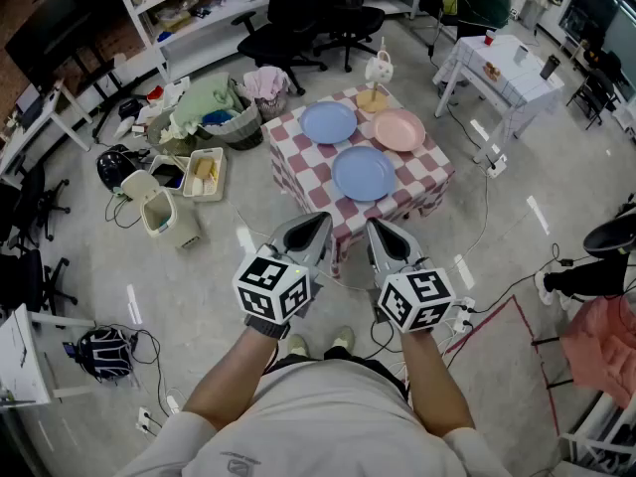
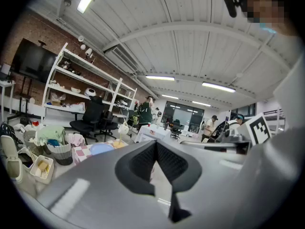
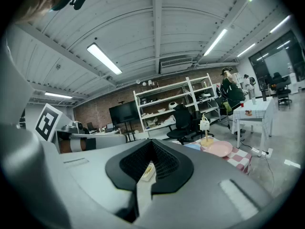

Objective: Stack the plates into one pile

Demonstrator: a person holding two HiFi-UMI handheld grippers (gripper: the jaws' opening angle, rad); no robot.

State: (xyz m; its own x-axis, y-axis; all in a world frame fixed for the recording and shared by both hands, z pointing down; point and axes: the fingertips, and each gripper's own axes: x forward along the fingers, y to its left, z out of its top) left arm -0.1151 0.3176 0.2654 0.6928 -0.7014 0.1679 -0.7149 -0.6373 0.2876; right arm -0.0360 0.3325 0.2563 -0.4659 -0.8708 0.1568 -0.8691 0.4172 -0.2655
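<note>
A small table with a red-and-white checked cloth (image 1: 298, 163) carries three plates lying apart: a blue plate (image 1: 329, 122) at the back left, a pink plate (image 1: 399, 129) at the back right, and a second blue plate (image 1: 363, 173) at the front. Both grippers are held in front of the table's near edge, short of the plates. My left gripper (image 1: 319, 223) is shut and empty, and my right gripper (image 1: 382, 230) is the same. In the left gripper view a blue plate (image 2: 101, 148) shows beyond the left gripper (image 2: 155, 144). The right gripper view shows the pink plate (image 3: 218, 149) past the right gripper (image 3: 152, 142).
A wooden stand with a white cup (image 1: 377, 78) sits at the table's back edge. Left of the table are a laundry basket (image 1: 225, 119), a tray (image 1: 204, 173) and a white bin (image 1: 159, 208). Office chairs (image 1: 293, 28) and a white table (image 1: 502, 68) stand behind. Cables lie on the floor (image 1: 497, 291).
</note>
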